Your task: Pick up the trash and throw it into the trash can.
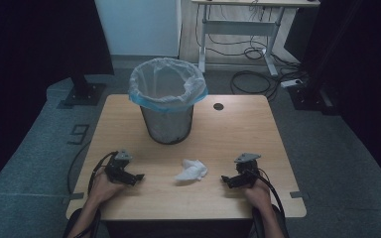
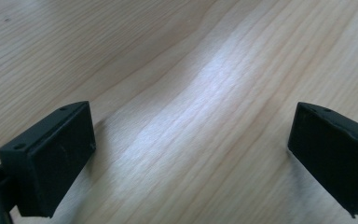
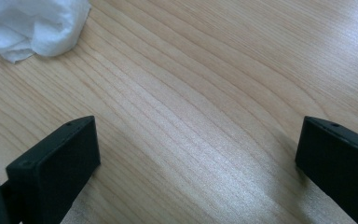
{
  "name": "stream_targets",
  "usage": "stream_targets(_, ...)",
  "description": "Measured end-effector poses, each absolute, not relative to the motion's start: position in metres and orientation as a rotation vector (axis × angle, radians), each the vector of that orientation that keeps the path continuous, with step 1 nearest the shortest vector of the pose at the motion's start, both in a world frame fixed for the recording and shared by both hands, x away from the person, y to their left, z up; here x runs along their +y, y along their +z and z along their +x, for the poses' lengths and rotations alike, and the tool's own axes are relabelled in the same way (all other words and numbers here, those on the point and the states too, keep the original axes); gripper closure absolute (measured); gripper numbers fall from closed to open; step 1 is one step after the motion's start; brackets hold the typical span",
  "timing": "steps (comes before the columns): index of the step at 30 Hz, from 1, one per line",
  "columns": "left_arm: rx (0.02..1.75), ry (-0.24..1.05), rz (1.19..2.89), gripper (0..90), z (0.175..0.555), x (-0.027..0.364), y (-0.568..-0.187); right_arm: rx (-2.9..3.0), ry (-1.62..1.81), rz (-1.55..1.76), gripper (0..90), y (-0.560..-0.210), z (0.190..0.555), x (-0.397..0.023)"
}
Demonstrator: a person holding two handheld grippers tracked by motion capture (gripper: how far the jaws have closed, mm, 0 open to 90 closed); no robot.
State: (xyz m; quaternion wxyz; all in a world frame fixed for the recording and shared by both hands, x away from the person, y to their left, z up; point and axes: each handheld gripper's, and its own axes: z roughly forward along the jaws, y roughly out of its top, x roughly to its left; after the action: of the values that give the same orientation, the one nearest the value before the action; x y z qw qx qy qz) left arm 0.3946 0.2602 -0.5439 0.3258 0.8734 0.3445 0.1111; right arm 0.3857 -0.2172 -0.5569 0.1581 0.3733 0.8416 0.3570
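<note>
A crumpled white tissue (image 1: 191,170) lies on the wooden table (image 1: 218,139) between the two hands, near the front. My left gripper (image 1: 138,177) rests low over the table to the tissue's left, open, with bare wood between its jaws (image 2: 191,140). To the right of the tissue my right gripper (image 1: 225,179) stands open too, nothing between its jaws (image 3: 196,154). In the right gripper view the tissue (image 3: 35,25) sits at the top left, well clear of the jaws. A metal mesh bin (image 1: 167,99) with a white liner stands at the table's back centre.
A small dark round cap (image 1: 219,106) sits in the table top right of the bin. Beyond the table are a dark stand base (image 1: 83,93), a desk frame (image 1: 238,29) and loose cables (image 1: 258,79) on the grey floor.
</note>
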Motion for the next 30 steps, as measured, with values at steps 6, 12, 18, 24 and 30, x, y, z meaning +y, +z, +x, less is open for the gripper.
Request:
stream_targets(6,0.859,0.279,2.298,0.7,0.395,0.250,-0.537,2.404,1.021,1.070,0.0,-0.557,0.385,-0.217)
stream_targets(12,0.809,0.235,2.282,0.8,0.399,0.237,-0.527,2.403,1.020,1.072,0.0,-0.557,0.385,-0.217)
stream_targets(18,0.743,0.209,2.278,0.8,0.401,0.217,-0.515,2.402,1.020,1.074,0.0,-0.557,0.385,-0.217)
stream_targets(24,0.688,0.171,2.270,0.8,0.407,0.197,-0.505,2.401,1.020,1.075,0.0,-0.557,0.385,-0.217)
stream_targets(30,0.639,0.155,2.280,0.8,0.411,0.178,-0.501,2.401,1.020,1.075,0.0,-0.557,0.385,-0.217)
